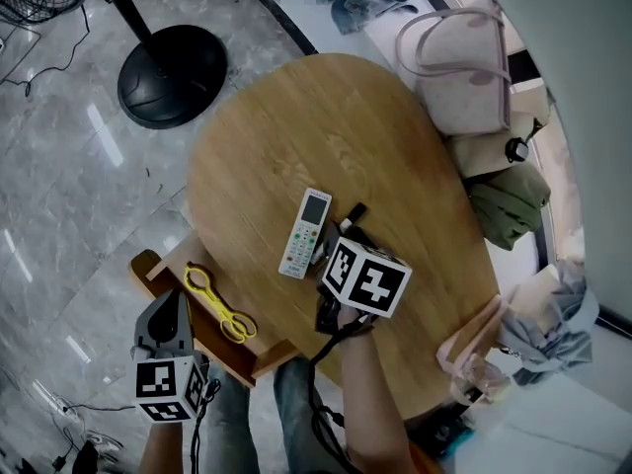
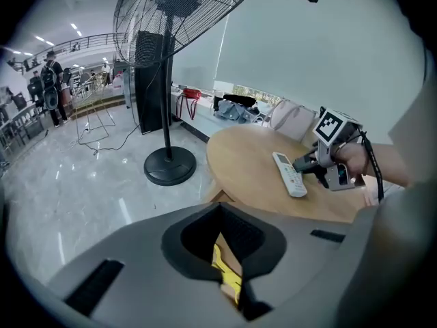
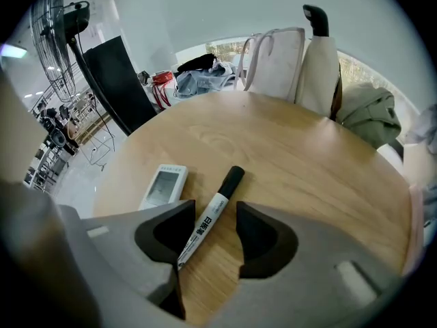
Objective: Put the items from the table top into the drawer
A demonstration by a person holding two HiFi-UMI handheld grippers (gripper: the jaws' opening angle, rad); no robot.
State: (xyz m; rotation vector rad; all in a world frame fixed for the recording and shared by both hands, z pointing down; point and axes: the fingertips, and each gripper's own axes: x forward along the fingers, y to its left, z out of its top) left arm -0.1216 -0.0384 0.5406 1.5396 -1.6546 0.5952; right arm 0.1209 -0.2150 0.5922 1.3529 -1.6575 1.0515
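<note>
Marker (image 3: 208, 217) lies on the table (image 1: 296, 136), framed by the right gripper (image 3: 215, 212).
Head view: scissors (image 1: 219, 304) are seen lying in the drawer (image 1: 158, 265). Left gripper view: jaws of the left gripper (image 2: 218, 207) are closed together, empty. Right gripper view: jaws are held apart, with the marker between them.

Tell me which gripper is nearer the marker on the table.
Right. The right gripper has its open fingers either side of the marker on the table, not pressing it; the left gripper hangs off the table's edge, above the drawer holding yellow scissors.
</note>
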